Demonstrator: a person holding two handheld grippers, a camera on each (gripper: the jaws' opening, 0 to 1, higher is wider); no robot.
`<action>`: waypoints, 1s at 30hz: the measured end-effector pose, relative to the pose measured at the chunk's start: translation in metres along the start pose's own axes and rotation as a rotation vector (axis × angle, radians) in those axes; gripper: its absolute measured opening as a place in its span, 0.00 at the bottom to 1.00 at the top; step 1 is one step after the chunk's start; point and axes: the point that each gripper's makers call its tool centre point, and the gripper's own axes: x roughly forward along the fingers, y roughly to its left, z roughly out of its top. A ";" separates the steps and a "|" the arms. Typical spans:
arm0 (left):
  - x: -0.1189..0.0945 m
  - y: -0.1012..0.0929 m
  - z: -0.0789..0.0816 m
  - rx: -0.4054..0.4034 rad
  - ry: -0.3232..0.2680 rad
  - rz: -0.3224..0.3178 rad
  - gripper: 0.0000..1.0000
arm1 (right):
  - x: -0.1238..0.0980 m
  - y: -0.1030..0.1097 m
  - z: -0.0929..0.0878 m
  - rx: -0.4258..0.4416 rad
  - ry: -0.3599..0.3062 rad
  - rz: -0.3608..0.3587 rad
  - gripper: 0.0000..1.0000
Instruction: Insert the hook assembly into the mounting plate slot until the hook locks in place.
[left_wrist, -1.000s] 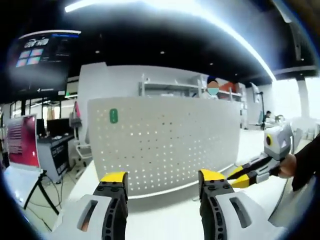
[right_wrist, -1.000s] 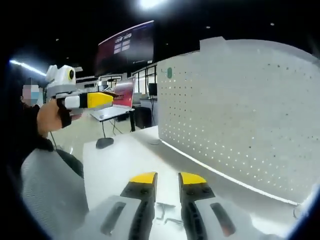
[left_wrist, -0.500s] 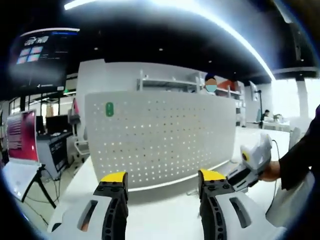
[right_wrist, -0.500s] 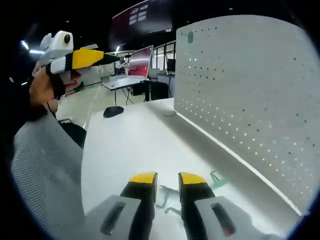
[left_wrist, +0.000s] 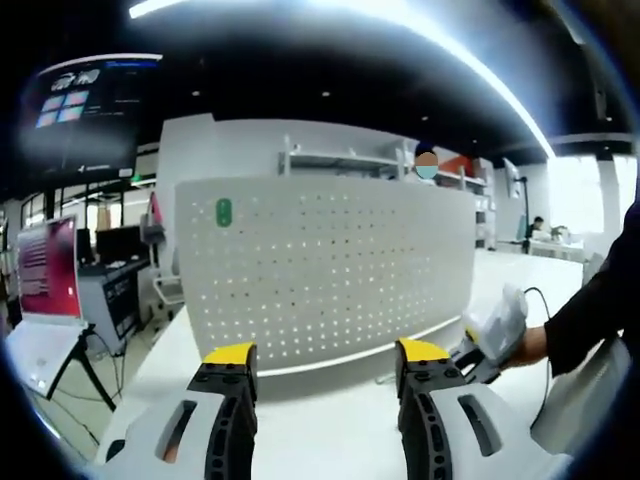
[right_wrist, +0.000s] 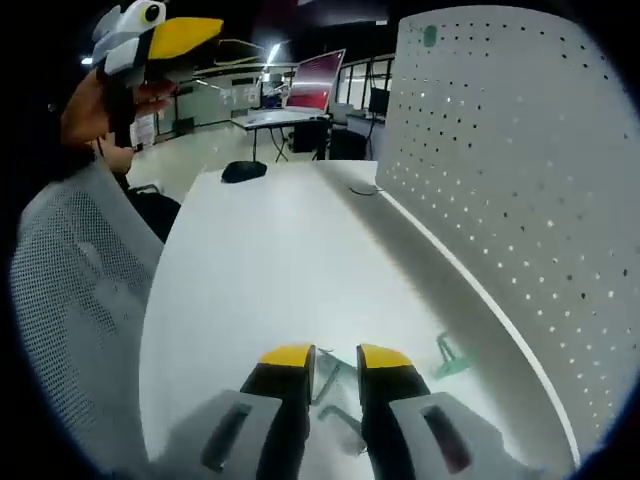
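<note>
A white pegboard mounting plate (left_wrist: 330, 280) stands upright on the table, with a small green tag (left_wrist: 224, 211) near its top left corner; in the right gripper view the mounting plate (right_wrist: 520, 170) fills the right side. My left gripper (left_wrist: 325, 352) is held open in front of it with nothing between its fingers. My right gripper (right_wrist: 336, 357) hangs low over the table with its jaws a narrow gap apart. A thin metal hook (right_wrist: 328, 378) lies in that gap, and a green hook piece (right_wrist: 450, 358) lies on the table just to the right. The jaws do not visibly clamp the hook.
The white table (right_wrist: 290, 250) runs along the plate's foot. A grey mesh chair back (right_wrist: 70, 300) stands at the left. A dark mouse (right_wrist: 243, 171) and a cable lie at the table's far end. The other gripper (right_wrist: 150, 35) is raised at upper left.
My right gripper has tilted down and moved closer to the table, so the metal hook now sits up between its jaws and the green piece has come into view. The left gripper has barely moved.
</note>
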 end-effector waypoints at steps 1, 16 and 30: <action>0.000 0.000 0.000 -0.002 0.002 0.002 0.56 | 0.002 0.000 -0.001 -0.005 0.006 0.004 0.14; -0.002 0.003 -0.001 -0.012 0.005 0.010 0.54 | 0.014 0.001 -0.016 -0.082 0.090 0.034 0.04; -0.001 0.002 -0.003 -0.016 0.011 0.005 0.53 | 0.016 0.004 -0.014 -0.069 0.087 0.041 0.02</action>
